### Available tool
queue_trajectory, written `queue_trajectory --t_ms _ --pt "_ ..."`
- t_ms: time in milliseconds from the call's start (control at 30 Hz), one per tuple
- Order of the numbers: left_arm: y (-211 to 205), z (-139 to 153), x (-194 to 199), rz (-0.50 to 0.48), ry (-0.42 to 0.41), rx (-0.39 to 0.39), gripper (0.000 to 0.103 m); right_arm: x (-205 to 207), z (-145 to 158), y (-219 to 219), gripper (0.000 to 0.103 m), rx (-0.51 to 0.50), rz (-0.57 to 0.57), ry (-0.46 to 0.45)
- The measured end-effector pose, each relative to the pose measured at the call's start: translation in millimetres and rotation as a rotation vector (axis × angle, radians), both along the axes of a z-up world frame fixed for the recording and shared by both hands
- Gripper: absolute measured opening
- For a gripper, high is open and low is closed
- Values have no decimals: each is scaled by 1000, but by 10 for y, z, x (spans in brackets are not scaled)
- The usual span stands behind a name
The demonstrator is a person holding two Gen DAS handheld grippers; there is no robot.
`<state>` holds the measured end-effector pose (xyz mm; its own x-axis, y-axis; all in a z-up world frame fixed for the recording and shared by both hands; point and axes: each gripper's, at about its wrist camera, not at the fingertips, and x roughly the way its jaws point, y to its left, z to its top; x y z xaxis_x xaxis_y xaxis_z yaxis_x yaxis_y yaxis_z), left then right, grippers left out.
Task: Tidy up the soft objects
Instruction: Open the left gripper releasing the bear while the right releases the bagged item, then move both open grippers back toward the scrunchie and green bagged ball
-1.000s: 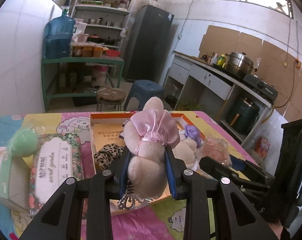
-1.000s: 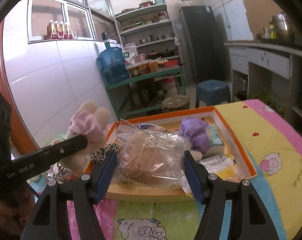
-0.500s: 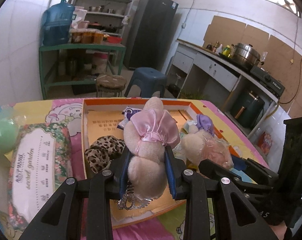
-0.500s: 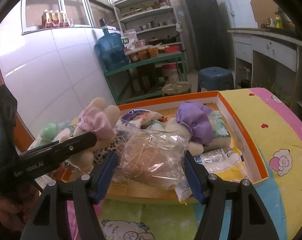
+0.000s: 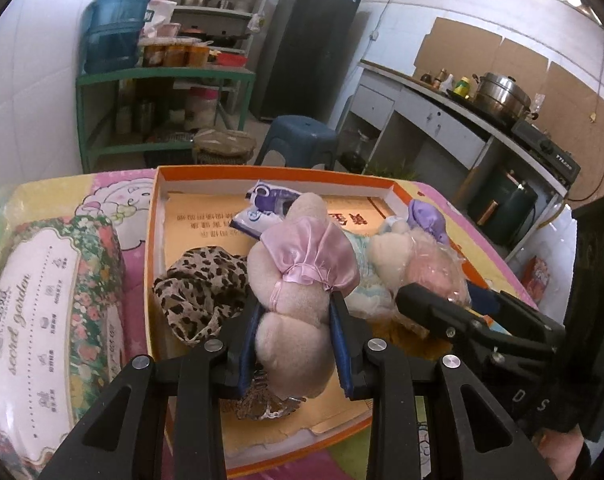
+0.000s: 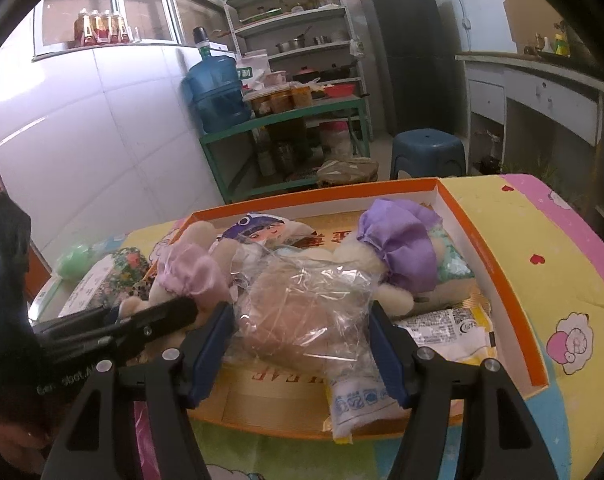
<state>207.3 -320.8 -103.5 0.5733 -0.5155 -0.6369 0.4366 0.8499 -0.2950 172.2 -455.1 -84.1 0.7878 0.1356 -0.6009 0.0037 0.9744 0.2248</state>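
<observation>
My left gripper (image 5: 294, 332) is shut on a beige plush toy with a pink satin bow (image 5: 302, 280) and holds it over the orange-rimmed box (image 5: 158, 208). My right gripper (image 6: 302, 344) is shut on a pink soft ball in a clear plastic bag (image 6: 302, 312) over the same box (image 6: 474, 232). In the box lie a leopard-print cloth (image 5: 202, 284), a plush with a purple bow (image 6: 402, 248) and a blue-and-white packet (image 5: 262, 208).
A floral tissue pack (image 5: 50, 320) lies left of the box, a green ball (image 6: 76, 264) beyond it. Small white sachets (image 6: 358, 400) lie at the box's near edge. The patterned tablecloth (image 6: 542, 240) extends right. A blue stool (image 5: 298, 140) stands behind.
Both grippers have moved forward and lower over the box with their loads. The box and its contents now look nearer and larger.
</observation>
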Motion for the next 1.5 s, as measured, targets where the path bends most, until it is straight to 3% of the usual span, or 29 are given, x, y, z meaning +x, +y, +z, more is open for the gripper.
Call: queue_trajectory --t_ms 233,367,633,1500 --pt "-25 -44 5 0 4 2 35 -6 -7 14 68 -4 -10 3" --pt "-30 -43 -1 -3 10 -6 46 -38 -3 -16 81 17 -20 -6" --pt "22 22 -92 -6 -14 -20 61 -142 53 -56 81 54 -28 -37" --pt "334 474 -511 26 -120 -58 62 -503 379 161 81 44 -21 -103"
